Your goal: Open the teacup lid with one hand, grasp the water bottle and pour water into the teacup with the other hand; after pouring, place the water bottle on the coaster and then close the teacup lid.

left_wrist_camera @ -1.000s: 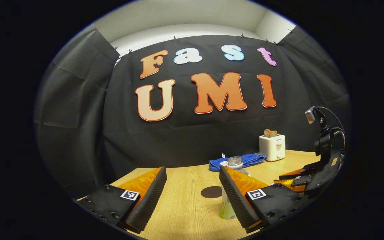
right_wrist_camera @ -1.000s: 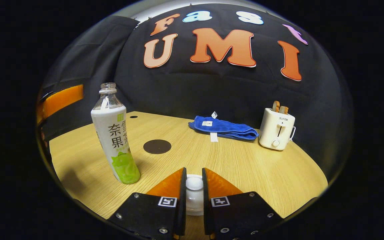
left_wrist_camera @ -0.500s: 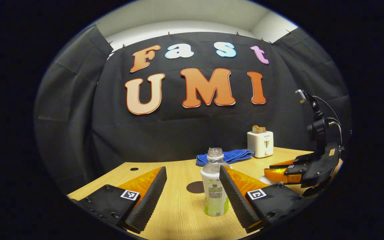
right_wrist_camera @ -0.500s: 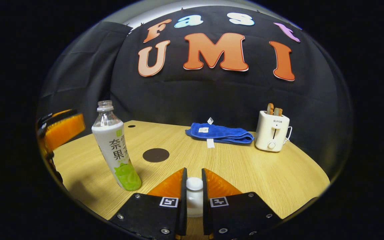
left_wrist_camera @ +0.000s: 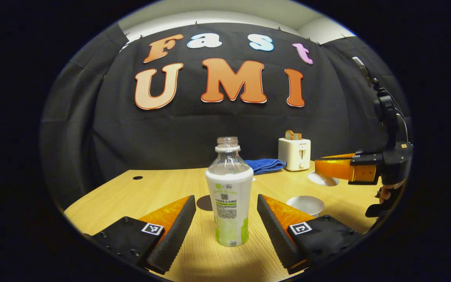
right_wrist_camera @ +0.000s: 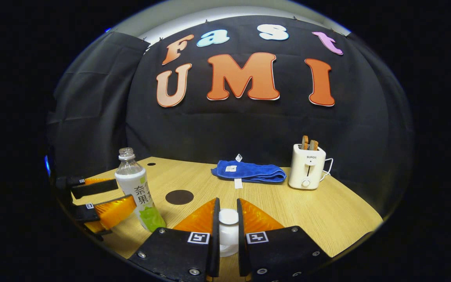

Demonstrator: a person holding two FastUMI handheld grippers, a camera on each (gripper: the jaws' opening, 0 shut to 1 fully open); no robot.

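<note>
Left tool (left_wrist_camera: 226, 219) released, fingers flanking uncapped clear plastic bottle (left_wrist_camera: 229, 196) without touching; right tool (right_wrist_camera: 228, 227) clenched on white ceramic lid (right_wrist_camera: 228, 231). Round dark coaster (right_wrist_camera: 179, 197) mid-desk; folded blue towel (right_wrist_camera: 249, 172), cream toaster (right_wrist_camera: 307, 166) along far desk (right_wrist_camera: 327, 211) edge.

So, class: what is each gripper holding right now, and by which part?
The right gripper holds the teacup lid by its knob. The left gripper holds nothing; its open fingers flank the water bottle without touching.

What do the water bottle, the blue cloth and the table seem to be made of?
Water bottle: clear, glossy plastic at the neck, with a printed wrap label below.
Blue cloth: soft, matte fabric, probably microfibre, folded, with sewn tags.
Table: light wood grain, smooth; laminate or veneer, cannot tell which.
</note>
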